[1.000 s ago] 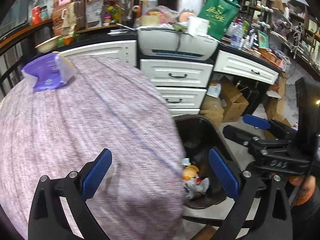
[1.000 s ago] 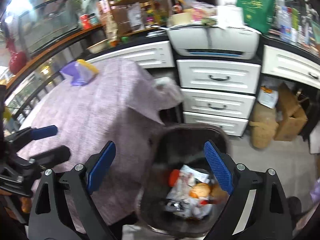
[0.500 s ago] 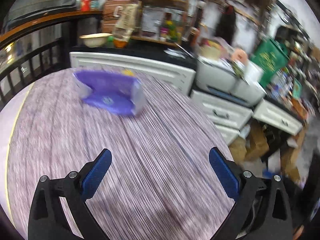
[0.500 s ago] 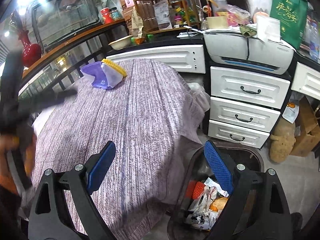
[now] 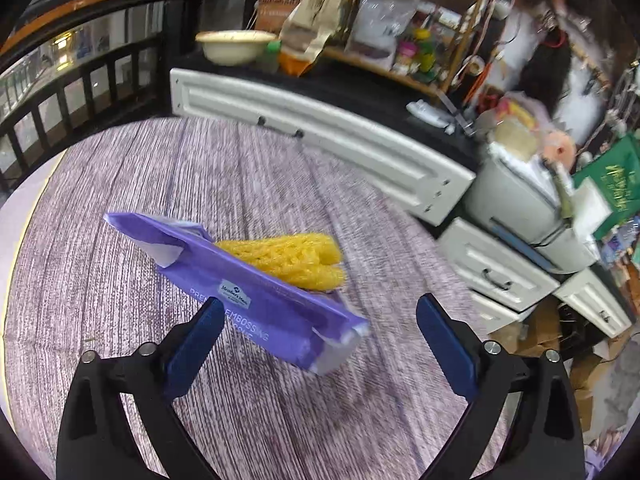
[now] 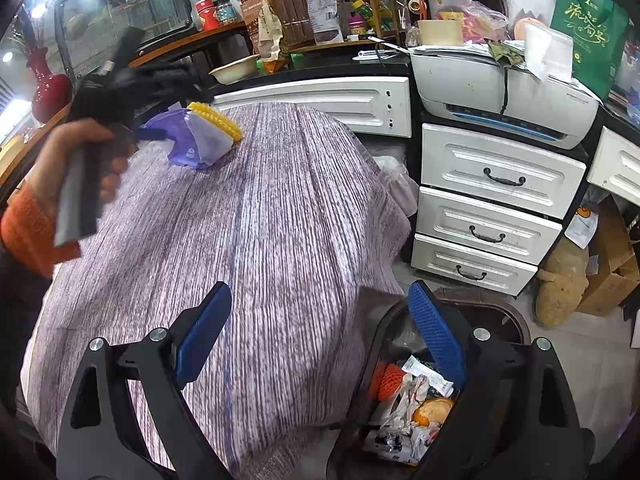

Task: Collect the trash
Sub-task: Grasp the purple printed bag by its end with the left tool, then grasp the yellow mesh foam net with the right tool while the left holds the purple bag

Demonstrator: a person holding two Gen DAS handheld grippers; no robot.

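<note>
A purple tissue packet [image 5: 256, 300] lies on the purple-striped tablecloth [image 5: 200, 184] with a yellow foam net [image 5: 288, 258] against its far side. My left gripper [image 5: 320, 340] is open, its blue pads on either side of the packet's near end, not touching it. In the right wrist view the same packet [image 6: 188, 144] and net [image 6: 216, 120] lie at the table's far left, with the left gripper beside them, blurred. My right gripper [image 6: 320, 340] is open and empty over the table edge and the dark trash bin [image 6: 388, 320], which holds wrappers and an orange net.
White drawers [image 6: 492, 200] and a printer [image 6: 500, 92] stand behind the table. A cluttered counter and shelf [image 5: 360, 40] run along the back. Cardboard boxes and a sack [image 6: 568, 284] sit on the floor at the right. A black railing [image 5: 60, 92] is at the left.
My left gripper has swung away from the bin and moved across the table up to the purple packet. My right gripper has pulled back from over the bin toward the table edge.
</note>
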